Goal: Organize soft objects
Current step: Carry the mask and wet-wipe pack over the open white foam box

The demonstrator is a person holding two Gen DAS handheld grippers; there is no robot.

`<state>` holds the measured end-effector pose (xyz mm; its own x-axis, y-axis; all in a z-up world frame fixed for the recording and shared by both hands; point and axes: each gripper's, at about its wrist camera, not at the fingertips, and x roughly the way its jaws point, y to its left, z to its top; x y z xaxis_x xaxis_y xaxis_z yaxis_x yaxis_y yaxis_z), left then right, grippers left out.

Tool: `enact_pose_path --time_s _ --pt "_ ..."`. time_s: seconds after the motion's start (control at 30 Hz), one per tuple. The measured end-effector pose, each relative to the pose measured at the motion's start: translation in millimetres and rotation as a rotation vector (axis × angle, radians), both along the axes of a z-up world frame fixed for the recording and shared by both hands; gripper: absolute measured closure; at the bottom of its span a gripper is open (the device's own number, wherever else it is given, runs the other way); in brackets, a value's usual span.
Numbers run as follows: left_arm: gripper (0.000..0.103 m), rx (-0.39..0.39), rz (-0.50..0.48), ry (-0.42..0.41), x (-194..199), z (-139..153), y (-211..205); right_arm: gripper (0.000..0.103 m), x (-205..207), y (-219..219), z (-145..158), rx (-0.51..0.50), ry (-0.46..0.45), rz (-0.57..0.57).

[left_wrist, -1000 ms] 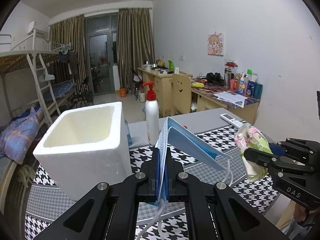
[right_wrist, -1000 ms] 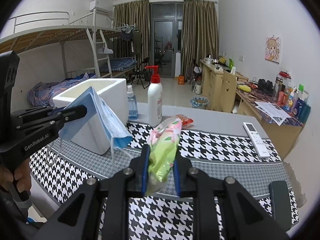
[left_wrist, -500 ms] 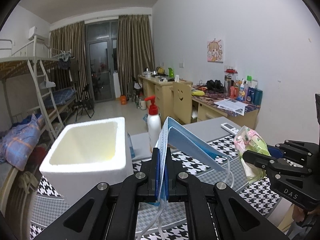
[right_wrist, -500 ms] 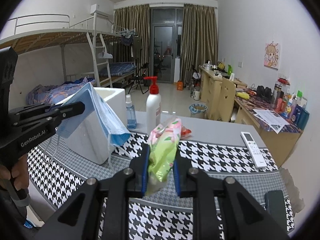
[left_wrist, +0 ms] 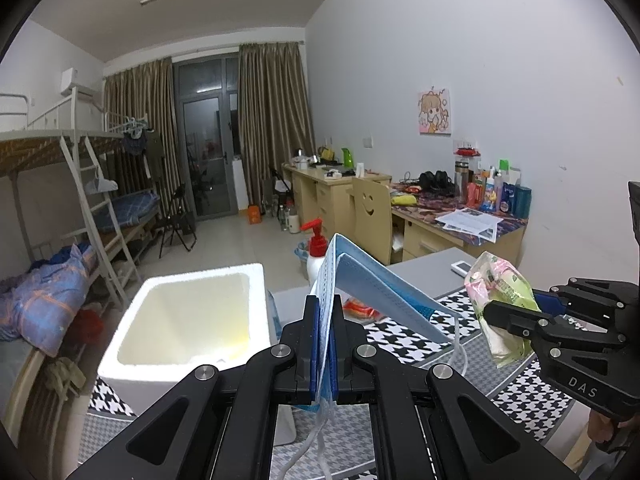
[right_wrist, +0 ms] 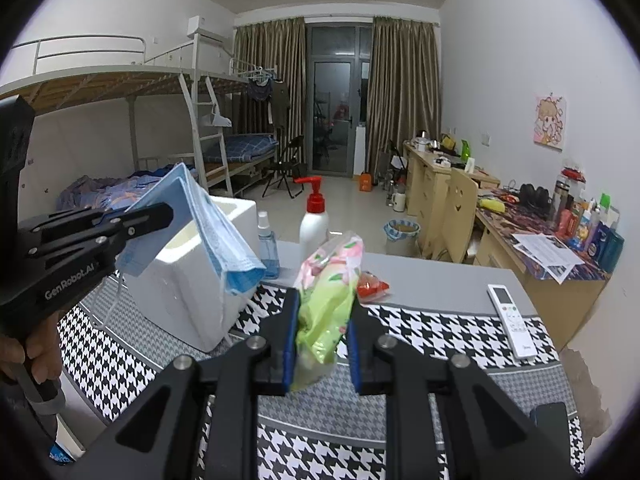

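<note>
My left gripper (left_wrist: 324, 312) is shut on a stack of blue face masks (left_wrist: 376, 296), whose ear loops dangle below the jaws. In the right wrist view the same masks (right_wrist: 216, 232) hang from that gripper (right_wrist: 160, 216) at the left, above the box. My right gripper (right_wrist: 322, 320) is shut on a green and pink soft packet (right_wrist: 328, 296), held upright above the cloth. That packet (left_wrist: 500, 304) also shows at the right of the left wrist view. An open white foam box (left_wrist: 188, 320) stands on the table just left of the masks.
A houndstooth cloth (right_wrist: 420, 340) covers the table. A white pump bottle (right_wrist: 314, 220), a small blue spray bottle (right_wrist: 268, 244), a red wrapper (right_wrist: 370, 284) and a white remote (right_wrist: 510, 316) lie behind. Bunk beds stand left, desks right. A hand (right_wrist: 36, 352) grips the left handle.
Both grippers have risen with their loads. The foam box and the table sit lower in both views, and more of the box's inside shows.
</note>
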<state>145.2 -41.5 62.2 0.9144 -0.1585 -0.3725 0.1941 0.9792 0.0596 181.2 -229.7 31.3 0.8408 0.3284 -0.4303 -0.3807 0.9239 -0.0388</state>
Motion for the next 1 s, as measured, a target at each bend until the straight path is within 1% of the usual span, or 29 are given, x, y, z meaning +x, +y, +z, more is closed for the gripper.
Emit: enact_pose_path --time_s 0.23,1.0 --pt "0.099 -0.006 0.021 -0.017 3 7 8 0.078 6 6 7 0.013 -0.007 0.013" --pt "0.099 -0.005 0.119 -0.042 14 26 40 0.078 22 45 27 -0.005 -0.038 0.101"
